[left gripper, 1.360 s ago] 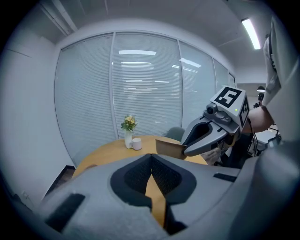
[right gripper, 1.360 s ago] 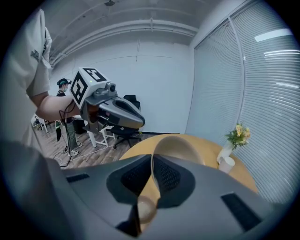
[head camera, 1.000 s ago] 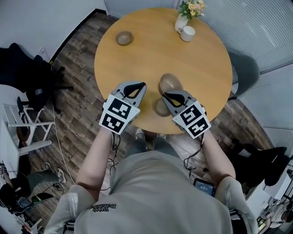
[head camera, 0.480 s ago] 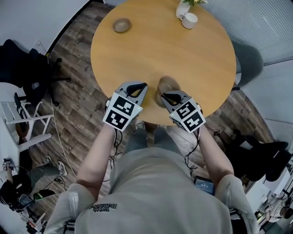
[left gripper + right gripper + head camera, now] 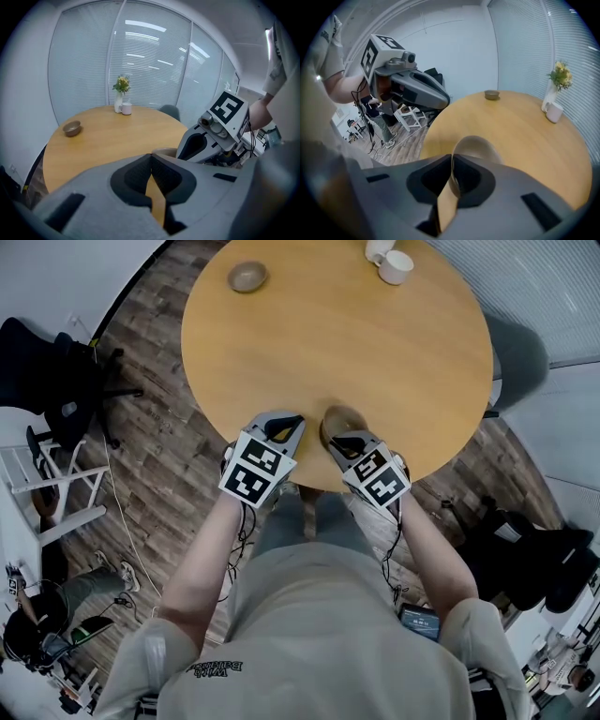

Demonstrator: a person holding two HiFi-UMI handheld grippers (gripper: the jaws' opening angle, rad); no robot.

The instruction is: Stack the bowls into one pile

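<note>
- The right gripper (image 5: 453, 156) is working at the near edge of the table (image 5: 375, 352). Its jaws are pressing together on the rim of the near bowl (image 5: 480, 146), one jaw inside the wall and one outside.
- The near bowl is lying just ahead of that gripper, over the near part of the tabletop, with its opening tilted toward the jaws. Whether its base is touching the wood cannot be told.
- The left gripper (image 5: 151, 156) is hovering over the same table edge, just beside the near bowl on its left. Its jaws are meeting tip to tip, with nothing between them.
- The two grippers are pointing roughly the same way, close together but apart.
- The far bowl (image 5: 247, 277) is sitting upright on the far left of the table, well apart from the near bowl.
- A mug (image 5: 397, 266) is standing at the far right rim, just beside a vase (image 5: 118, 102) of flowers.
- A chair (image 5: 518, 348) is standing beyond the table's right side.
</note>
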